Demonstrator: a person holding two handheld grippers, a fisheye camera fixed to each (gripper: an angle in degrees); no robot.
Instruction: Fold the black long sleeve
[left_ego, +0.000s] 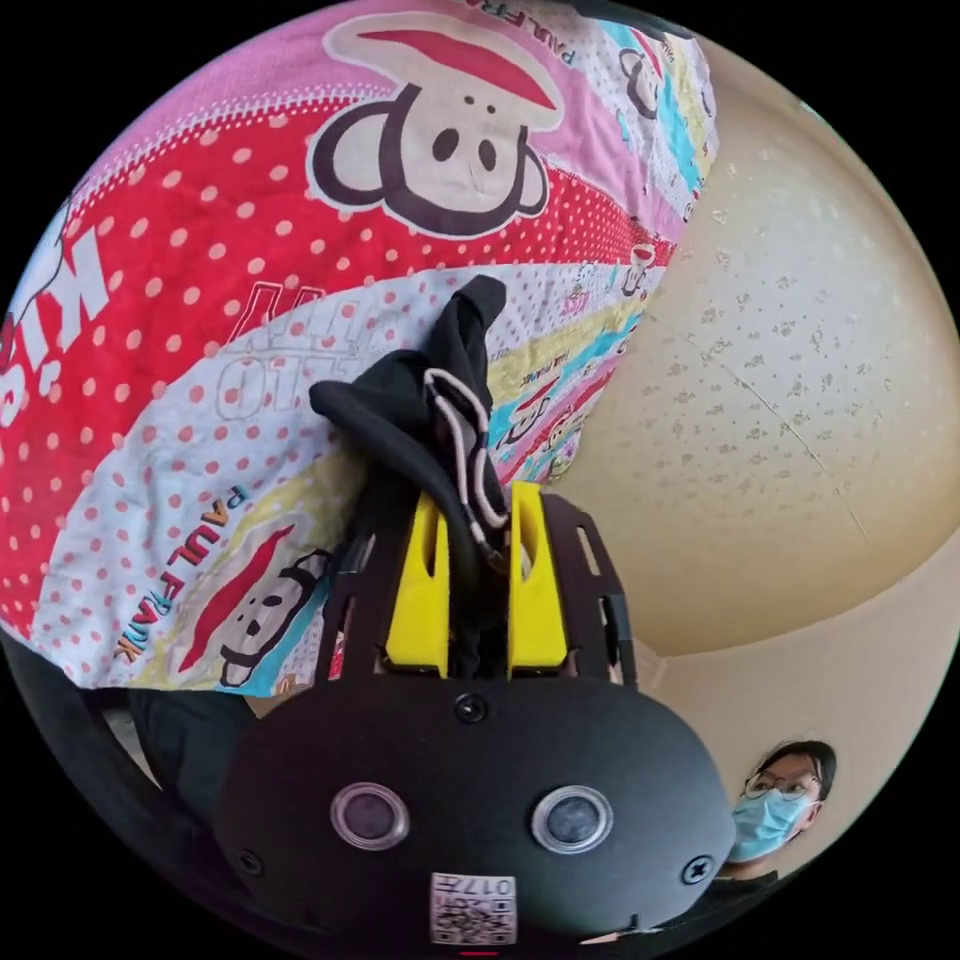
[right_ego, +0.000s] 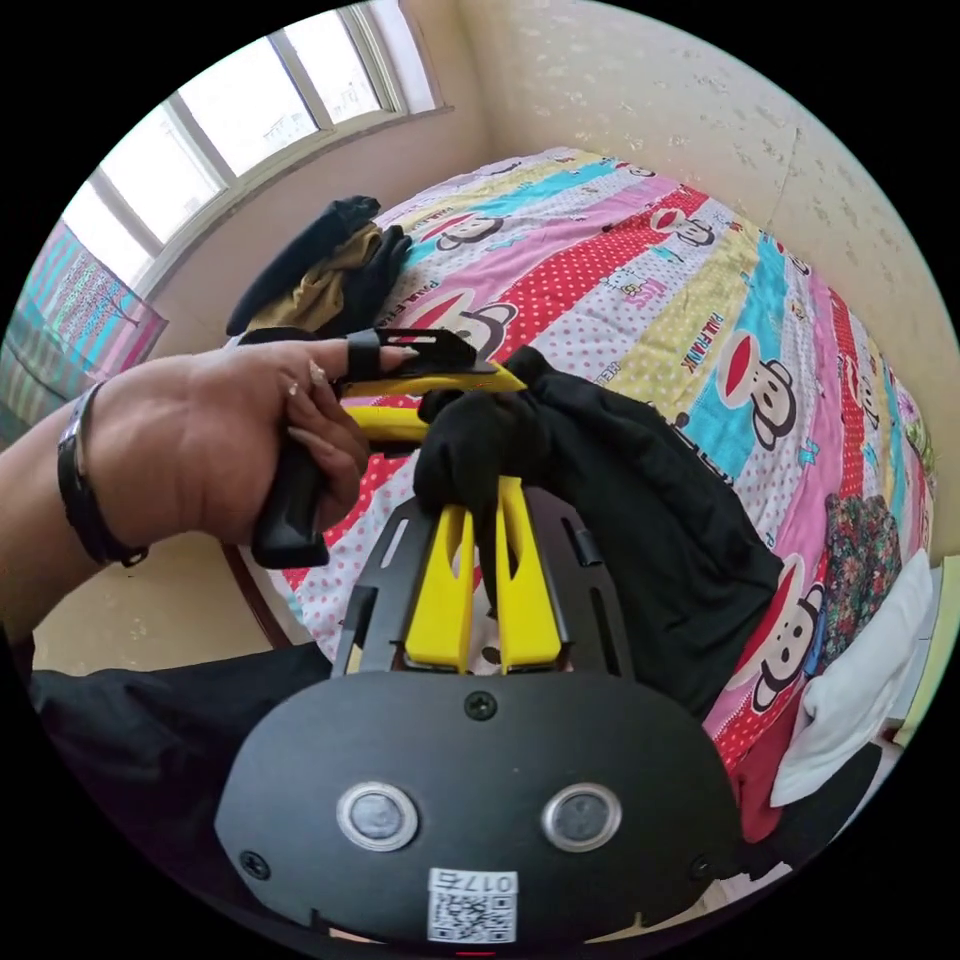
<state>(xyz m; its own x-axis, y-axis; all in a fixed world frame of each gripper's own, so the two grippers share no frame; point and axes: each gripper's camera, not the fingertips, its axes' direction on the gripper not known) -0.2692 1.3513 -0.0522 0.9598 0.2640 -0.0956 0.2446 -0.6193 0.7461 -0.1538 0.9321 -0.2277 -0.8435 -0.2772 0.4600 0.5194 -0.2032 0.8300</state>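
Right gripper view: both tools (right_ego: 480, 490) (left_ego: 478, 500) pinch the black long sleeve (right_ego: 640, 520), bunched at their tips above the bed (right_ego: 700, 300).

The right tongs (right_ego: 483, 490) pinch the black long sleeve (right_ego: 640, 540) above the bed (right_ego: 720, 300); the left tongs (right_ego: 470, 385) grip it beside them.

My yellow-jawed right gripper (right_ego: 485, 495) and left gripper (left_ego: 478, 520) pinch the black long sleeve (right_ego: 640, 520); bedsheet (right_ego: 720, 290) striped pink, red-dotted, blue, yellow, monkey print.
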